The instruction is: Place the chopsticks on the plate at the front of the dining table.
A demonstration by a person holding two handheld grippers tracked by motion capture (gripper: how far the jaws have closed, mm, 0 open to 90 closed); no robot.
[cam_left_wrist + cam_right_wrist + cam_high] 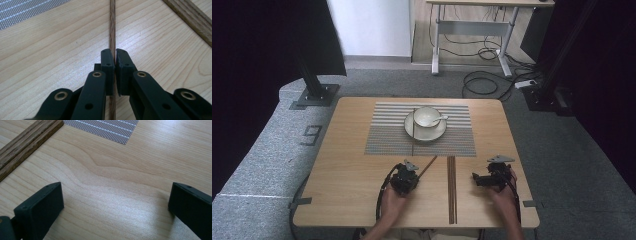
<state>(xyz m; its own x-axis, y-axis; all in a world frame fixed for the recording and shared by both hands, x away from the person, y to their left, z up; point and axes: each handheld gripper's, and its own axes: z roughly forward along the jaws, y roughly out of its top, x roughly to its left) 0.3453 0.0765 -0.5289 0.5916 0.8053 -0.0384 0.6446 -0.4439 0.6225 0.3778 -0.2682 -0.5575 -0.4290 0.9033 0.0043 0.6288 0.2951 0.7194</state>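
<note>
- The chopstick (pixel 112 30) is a thin, straight rod of dark brown wood with fine grain, lying on the table (pixel 347 170) in front of the placemat's near edge, slanted toward the left gripper.
- The left gripper (pixel 115 60) has its black, matte jaws pinched on that chopstick, one pad on each side of the rod; in the high view the gripper (pixel 408 176) sits low over the wood, its hand behind it, forearm coming in from the near edge.
- The wooden strip (pixel 451 190) lies just beside it to the right, broader, flat, open-grained, with a groove down its length.
- The right gripper (pixel 115 202) holds its blocky black jaws wide apart over bare tabletop, gripping nothing.
- The table is pale wood with wavy grain and rounded corners.
- The placemat (pixel 387 140) is woven grey mesh with lighter stripes.
- On it stands a round cream saucer (pixel 439 132) bearing a glossy cup (pixel 427 117) with a spoon (pixel 441 119) in it.
- A figure "9" (pixel 312 135) is marked on the grey carpet left of the table.
</note>
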